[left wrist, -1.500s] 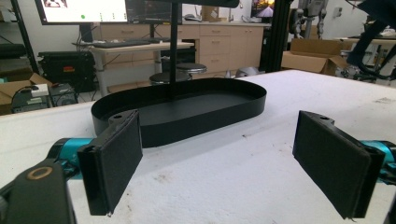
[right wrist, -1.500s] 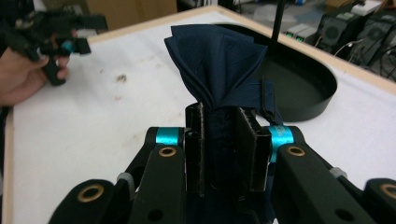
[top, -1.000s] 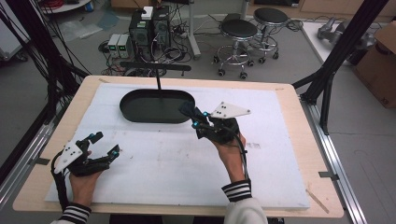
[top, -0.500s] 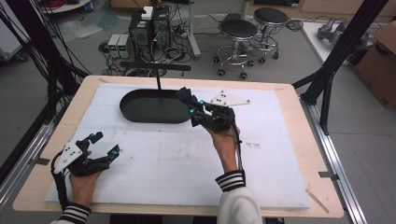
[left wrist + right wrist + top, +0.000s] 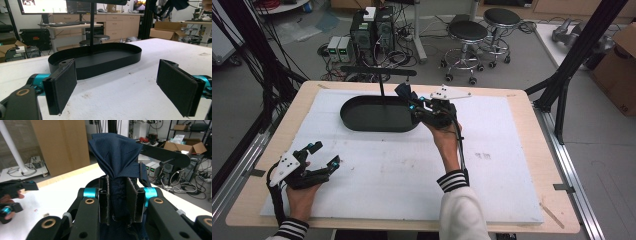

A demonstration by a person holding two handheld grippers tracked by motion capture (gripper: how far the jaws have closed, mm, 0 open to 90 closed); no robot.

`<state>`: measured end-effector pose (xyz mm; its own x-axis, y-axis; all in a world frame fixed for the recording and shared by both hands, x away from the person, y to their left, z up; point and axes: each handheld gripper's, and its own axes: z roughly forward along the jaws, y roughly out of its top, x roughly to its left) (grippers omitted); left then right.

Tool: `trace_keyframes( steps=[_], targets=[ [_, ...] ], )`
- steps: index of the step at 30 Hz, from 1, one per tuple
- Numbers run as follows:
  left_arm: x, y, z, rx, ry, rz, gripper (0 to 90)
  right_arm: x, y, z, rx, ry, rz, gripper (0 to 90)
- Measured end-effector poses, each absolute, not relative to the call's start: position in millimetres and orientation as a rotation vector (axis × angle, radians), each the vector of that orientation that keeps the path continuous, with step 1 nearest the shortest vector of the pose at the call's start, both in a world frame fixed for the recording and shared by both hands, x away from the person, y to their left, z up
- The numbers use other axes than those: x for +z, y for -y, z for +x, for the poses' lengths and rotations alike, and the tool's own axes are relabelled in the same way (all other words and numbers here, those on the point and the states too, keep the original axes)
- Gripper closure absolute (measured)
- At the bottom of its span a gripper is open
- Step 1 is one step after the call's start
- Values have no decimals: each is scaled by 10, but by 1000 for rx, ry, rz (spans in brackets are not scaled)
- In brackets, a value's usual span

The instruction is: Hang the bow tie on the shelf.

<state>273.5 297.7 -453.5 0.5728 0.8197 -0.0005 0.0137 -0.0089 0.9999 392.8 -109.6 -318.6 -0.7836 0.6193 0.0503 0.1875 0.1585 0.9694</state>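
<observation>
Black and oval, the shallow tray (image 5: 379, 114) sits at the far side of the white foam sheet (image 5: 402, 175) that covers the table, and its floor is bare apart from a thin black post (image 5: 382, 92) rising from it to a crossbar (image 5: 378, 71). At the tray's right end the right gripper (image 5: 411, 102) is clamped on a dark blue cloth (image 5: 116, 152); in the high view the cloth is just a small dark bunch at the tip, above the tray's rim. The right gripper view brings out what that angle misses: the folded fabric is pinched between the two pads and fans out above them, with more of it hanging down between the jaws. The left gripper (image 5: 323, 156) rests near the front left of the sheet, well apart from the tray, holding nothing. Its own view shows the two pads (image 5: 63, 86) spread wide, with the tray's inside seen between them.
</observation>
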Motion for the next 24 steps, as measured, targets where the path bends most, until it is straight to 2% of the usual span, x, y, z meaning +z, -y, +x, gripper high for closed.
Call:
trace_keyframes(
  steps=[24],
  targets=[
    [-4538,-2983,2736,742,-758,1443,168,-3015,845,4388,1707,-1935,818,745]
  ],
)
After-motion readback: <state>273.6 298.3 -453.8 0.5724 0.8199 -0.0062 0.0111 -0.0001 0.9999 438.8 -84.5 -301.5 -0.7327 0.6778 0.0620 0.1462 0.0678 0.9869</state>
